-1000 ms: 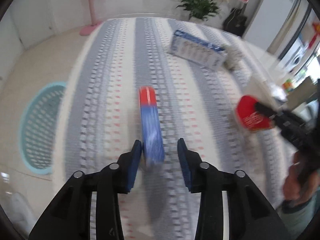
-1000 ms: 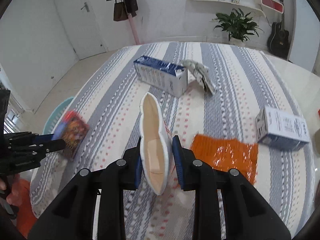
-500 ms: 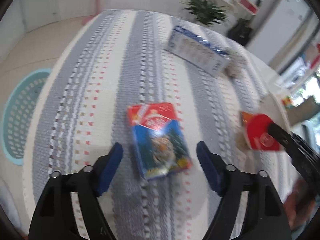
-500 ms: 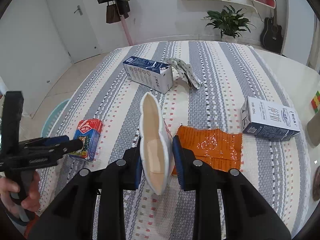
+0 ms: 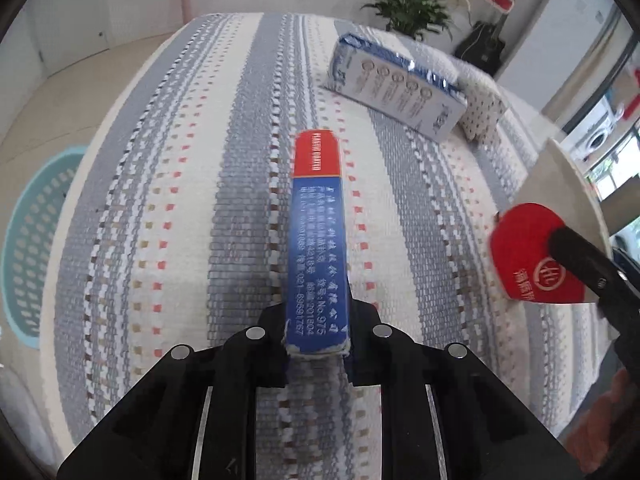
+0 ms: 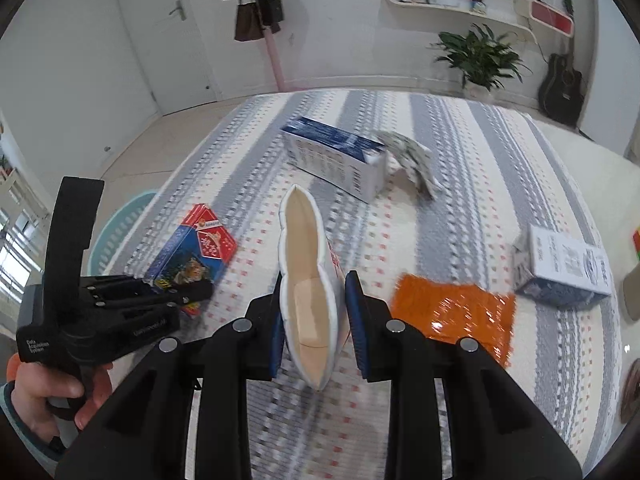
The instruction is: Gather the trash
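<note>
My left gripper (image 5: 316, 344) is shut on a red and blue box (image 5: 318, 240), held edge-up above the striped tablecloth; it shows from the right wrist view (image 6: 192, 252) too, in the left gripper (image 6: 176, 296). My right gripper (image 6: 314, 320) is shut on a white and red paper food carton (image 6: 306, 272), also seen in the left wrist view (image 5: 528, 256). A blue and white milk carton (image 6: 336, 160), crumpled patterned paper (image 6: 412, 156), an orange wrapper (image 6: 456, 316) and a white box (image 6: 568, 268) lie on the table.
A teal laundry basket (image 5: 32, 240) stands on the floor left of the table (image 5: 180, 160); its rim also shows in the right wrist view (image 6: 120, 228). A coat stand (image 6: 268, 20), plant (image 6: 480, 56) and guitar (image 6: 560, 88) are by the far wall.
Half a second ago the left gripper was open with the red and blue box lying flat on the cloth; now it is shut on the box, turned edge-up. The right gripper keeps its carton.
</note>
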`<state>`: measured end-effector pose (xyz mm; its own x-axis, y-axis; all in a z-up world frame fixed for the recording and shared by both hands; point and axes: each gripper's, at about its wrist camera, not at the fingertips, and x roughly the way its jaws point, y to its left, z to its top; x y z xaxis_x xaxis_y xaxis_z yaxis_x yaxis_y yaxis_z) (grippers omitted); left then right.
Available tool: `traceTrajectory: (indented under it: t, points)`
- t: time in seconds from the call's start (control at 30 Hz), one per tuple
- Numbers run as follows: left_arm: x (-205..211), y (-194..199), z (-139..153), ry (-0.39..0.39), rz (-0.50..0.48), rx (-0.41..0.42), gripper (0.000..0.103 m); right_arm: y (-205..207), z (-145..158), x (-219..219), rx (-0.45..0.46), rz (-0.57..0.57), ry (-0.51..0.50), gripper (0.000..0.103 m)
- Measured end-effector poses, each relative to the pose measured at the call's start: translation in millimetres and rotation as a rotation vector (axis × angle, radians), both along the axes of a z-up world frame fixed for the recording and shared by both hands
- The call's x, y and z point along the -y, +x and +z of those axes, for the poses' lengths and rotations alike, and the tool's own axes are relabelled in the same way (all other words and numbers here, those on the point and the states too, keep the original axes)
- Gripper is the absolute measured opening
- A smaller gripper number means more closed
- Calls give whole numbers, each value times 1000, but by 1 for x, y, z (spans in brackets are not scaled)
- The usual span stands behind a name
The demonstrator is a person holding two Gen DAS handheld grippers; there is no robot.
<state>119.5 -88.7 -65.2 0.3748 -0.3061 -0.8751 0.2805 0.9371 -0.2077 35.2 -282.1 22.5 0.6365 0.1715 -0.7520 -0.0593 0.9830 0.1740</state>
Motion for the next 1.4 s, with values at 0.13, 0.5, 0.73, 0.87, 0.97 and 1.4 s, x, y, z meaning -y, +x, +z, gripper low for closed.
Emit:
traceTrajectory:
  t: [0.13,0.5,0.73,0.87,0.97,1.4]
  points:
    - [-25,-3,22,-59,20,44,16,8,13,-26,29,48,-16,25]
    - [-160,-2,104,-53,183,211,16,54,62,-141,149,228,17,25]
    - [-249,10,94,-35,320,204,16,77,56,-239,170,356,-14,25]
    - [-292,22,68,-37,406,159,16,95,28,-286,122,392,-17,25]
    - [-309,28,43,-41,455,130,16,108,8,-309,78,414,-3,25]
    - [-333,44,24,-67,482,88,32,147,-54,-343,-66,376,5,31]
